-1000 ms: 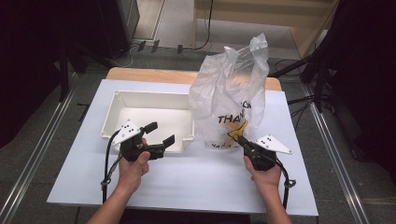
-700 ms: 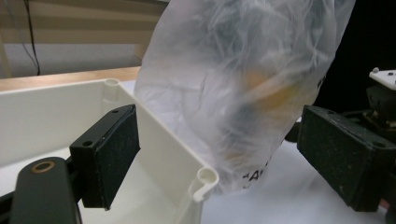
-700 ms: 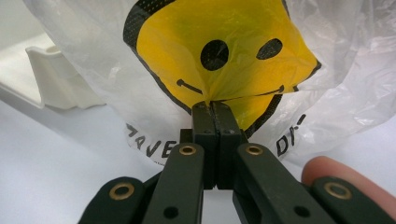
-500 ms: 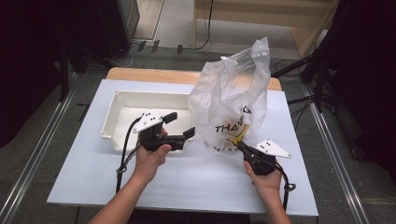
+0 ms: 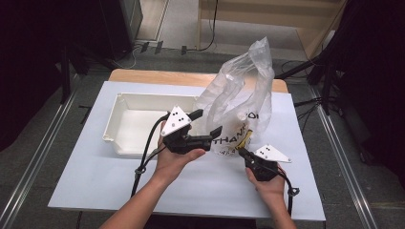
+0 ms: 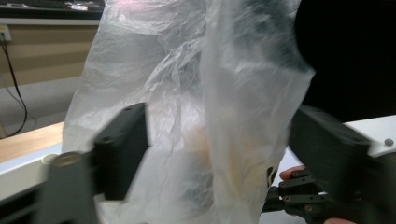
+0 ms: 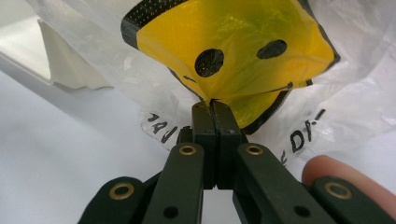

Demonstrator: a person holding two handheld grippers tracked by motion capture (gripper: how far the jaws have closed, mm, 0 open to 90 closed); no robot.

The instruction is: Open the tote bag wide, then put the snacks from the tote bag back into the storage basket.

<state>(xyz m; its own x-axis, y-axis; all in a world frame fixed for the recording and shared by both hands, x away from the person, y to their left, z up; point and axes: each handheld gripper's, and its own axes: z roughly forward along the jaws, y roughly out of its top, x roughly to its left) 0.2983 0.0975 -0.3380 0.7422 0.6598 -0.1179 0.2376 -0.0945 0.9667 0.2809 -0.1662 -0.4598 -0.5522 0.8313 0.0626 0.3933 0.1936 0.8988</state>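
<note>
Starting at the left, the white tray sits on the surface with its long side running left to right, and nothing is visible inside it. Just to its right is our left hand-held gripper. Its jaws stand wide apart and point toward the plastic bag, which stands upright and crumpled near the middle of the surface, right beside the tray's right end. In the left gripper view the bag hangs between the two spread jaws, so the film already lies inside the opening, though we cannot tell whether either jaw is touching it.

Further right, our right hand-held gripper comes in low from the front. Its jaws are pressed together on the bag's lower front edge, and the right gripper view shows the closed tips pinching the film just under the yellow smiley print, with black lettering on either side.

The bag's long axis runs upward, its handles rising well above both grippers. So the relation that matters for us is this: the bag lies directly ahead of the left hand-held gripper, along its jaw line, while the right one anchors it from below. We judge the next move is for the left jaws to close on the film they straddle, likely to spread the bag open against the right hold.
</note>
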